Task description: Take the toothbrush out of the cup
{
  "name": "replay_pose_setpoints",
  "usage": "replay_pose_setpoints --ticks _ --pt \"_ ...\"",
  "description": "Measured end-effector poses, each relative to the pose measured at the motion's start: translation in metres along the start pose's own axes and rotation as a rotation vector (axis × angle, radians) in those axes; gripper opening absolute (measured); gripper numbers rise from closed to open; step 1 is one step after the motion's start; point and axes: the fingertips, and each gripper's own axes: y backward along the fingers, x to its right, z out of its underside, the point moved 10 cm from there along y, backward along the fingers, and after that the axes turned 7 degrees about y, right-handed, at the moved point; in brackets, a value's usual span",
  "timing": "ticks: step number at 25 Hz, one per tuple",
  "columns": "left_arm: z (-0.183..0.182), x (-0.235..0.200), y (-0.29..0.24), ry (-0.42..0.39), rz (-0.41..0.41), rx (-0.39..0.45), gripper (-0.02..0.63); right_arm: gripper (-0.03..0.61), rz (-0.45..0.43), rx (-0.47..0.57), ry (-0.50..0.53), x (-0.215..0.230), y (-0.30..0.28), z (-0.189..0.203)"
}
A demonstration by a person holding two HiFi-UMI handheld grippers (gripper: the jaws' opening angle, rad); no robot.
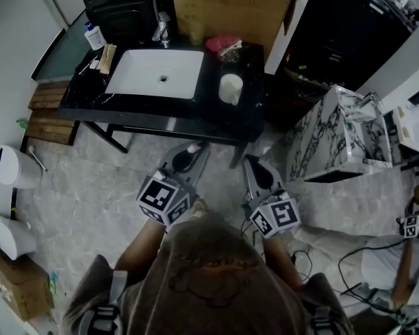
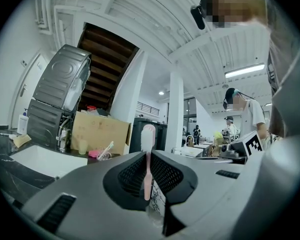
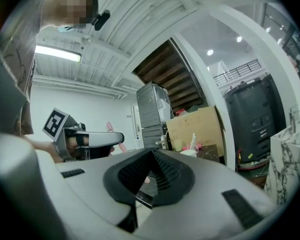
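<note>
Head view: the person is standing back from the black counter, both grippers pointing level toward it. The white cup is sitting on the counter just right of the white sink, with a cardboard box behind it. The left gripper is hanging well short of the counter edge, and the pale tip of the toothbrush is poking out of its front, clear of the cup. The right gripper is hovering beside it, the two near each other but apart.

Left gripper view: the jaws are clamping the pink toothbrush by its handle. It is standing upright between the pads, and its bristle head is rising just above the jaw tips.

Right gripper view: these jaws are meeting at their tips with nothing gripped. The left gripper is showing off to the left, the pink brush sticking up from it. The cup is showing farther off on the counter, to the right of the jaws.
</note>
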Motion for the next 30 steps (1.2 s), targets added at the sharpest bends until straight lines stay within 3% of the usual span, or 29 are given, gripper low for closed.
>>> replay_pose_setpoints --ticks 17,30 --pt "0.003 0.005 0.016 0.010 -0.055 0.007 0.023 -0.002 -0.108 -0.001 0.009 -0.017 -0.003 0.002" --pt "0.003 0.001 0.014 0.004 -0.070 0.014 0.023 -0.002 -0.127 0.000 0.005 -0.014 -0.013 0.005"
